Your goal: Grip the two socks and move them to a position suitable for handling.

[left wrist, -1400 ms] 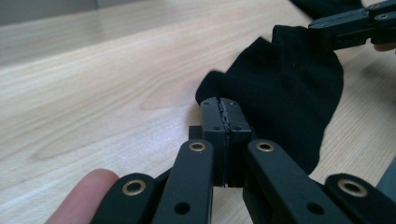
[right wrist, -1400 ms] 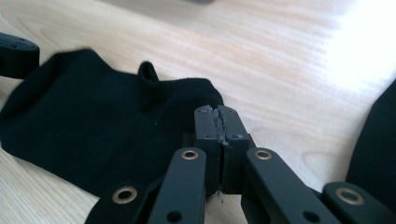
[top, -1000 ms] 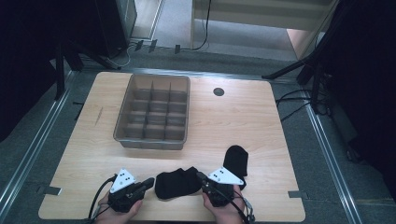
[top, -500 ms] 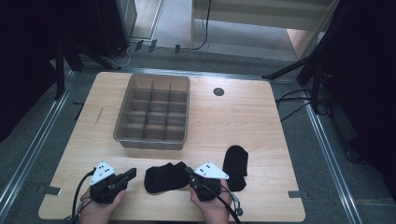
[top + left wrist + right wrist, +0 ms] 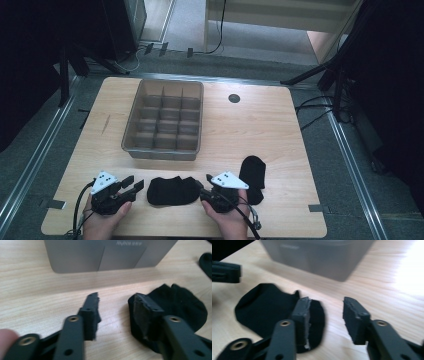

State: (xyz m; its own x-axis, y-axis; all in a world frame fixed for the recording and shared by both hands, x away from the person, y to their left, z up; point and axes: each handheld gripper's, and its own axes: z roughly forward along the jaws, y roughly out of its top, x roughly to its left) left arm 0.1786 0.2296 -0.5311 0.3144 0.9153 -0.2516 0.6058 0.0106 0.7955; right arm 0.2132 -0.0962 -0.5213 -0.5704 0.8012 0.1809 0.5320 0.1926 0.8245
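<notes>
Across the frame's middle we see the pale wood-grain table (image 5: 250, 130) bearing a grey compartmented plastic bin (image 5: 165, 120). Lower centre, a soft crumpled black sock (image 5: 172, 190) lies flat between our left tool (image 5: 132, 186) and right tool (image 5: 204, 189), jaws just opened, gripping nothing.

Bin (image 5: 110, 255): in the left gripper view the top edge cuts it to its lower wall; its printed label is upside down and too blurred to read.
Second sock (image 5: 206, 261): cut by the right edge there.
Bin (image 5: 319, 257): blurred in the right gripper view.
Left gripper (image 5: 225, 271): cut by that view's left edge.
Sock (image 5: 269, 307): partly behind a jaw.
</notes>
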